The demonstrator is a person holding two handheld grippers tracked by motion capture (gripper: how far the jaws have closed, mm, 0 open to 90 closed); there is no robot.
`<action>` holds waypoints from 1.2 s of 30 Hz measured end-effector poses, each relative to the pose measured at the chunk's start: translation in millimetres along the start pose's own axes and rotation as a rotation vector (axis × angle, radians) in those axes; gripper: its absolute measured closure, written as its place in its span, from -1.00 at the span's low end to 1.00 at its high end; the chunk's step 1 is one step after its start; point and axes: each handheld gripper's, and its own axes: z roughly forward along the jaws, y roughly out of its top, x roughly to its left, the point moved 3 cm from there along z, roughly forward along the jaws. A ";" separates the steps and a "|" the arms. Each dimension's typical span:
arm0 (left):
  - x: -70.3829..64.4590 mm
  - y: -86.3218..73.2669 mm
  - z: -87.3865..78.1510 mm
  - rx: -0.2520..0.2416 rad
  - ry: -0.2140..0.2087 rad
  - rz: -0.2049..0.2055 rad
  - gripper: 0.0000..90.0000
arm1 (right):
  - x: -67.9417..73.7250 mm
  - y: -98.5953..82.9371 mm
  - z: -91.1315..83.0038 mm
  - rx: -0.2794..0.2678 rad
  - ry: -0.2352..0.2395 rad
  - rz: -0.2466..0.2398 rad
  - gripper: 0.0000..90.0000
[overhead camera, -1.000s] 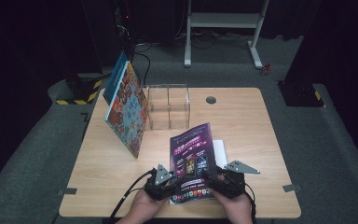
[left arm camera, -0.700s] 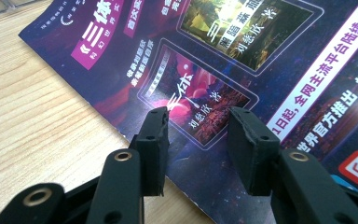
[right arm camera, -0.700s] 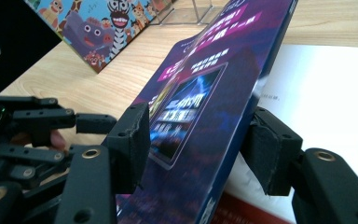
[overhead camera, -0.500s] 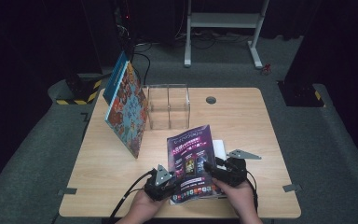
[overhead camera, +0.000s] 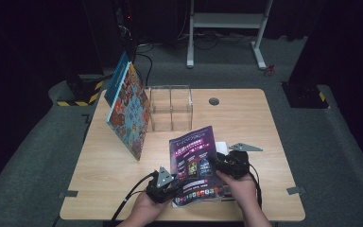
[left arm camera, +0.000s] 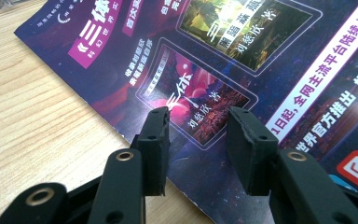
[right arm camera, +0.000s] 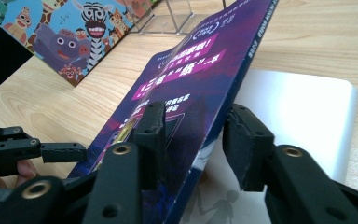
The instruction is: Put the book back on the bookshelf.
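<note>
Near bench (overhead camera: 123,179) edge: right tool (right arm camera: 193,123) straddles purple magazine cover (overhead camera: 194,163), jaws apart; left tool (left arm camera: 198,123) jaws apart above cover.

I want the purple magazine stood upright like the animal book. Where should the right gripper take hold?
Probably at the lifted right-hand edge of the purple magazine, coming from the right: that edge is raised off the white book and already sits between the right gripper fingers, which are open.

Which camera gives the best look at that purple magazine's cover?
The left gripper view: the magazine cover faces the camera, its panels and print sharp. The high view shows the whole magazine, small, between both grippers. The right gripper view shows its cover at a steep slant, lifted off a white page.
</note>
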 end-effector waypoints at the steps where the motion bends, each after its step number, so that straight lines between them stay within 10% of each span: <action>1: 0.6 -0.1 -0.4 -0.002 0.007 -0.001 0.31 | 1.1 -0.6 -1.3 -0.003 0.000 0.004 0.42; 30: 18.5 0.5 0.3 0.018 0.138 -0.041 0.25 | 20.1 -28.5 -27.9 -0.022 -0.040 -0.031 0.53; 36: 26.1 -1.1 -1.2 0.004 0.089 -0.111 0.24 | 20.1 -33.4 -26.1 -0.026 -0.042 -0.018 0.56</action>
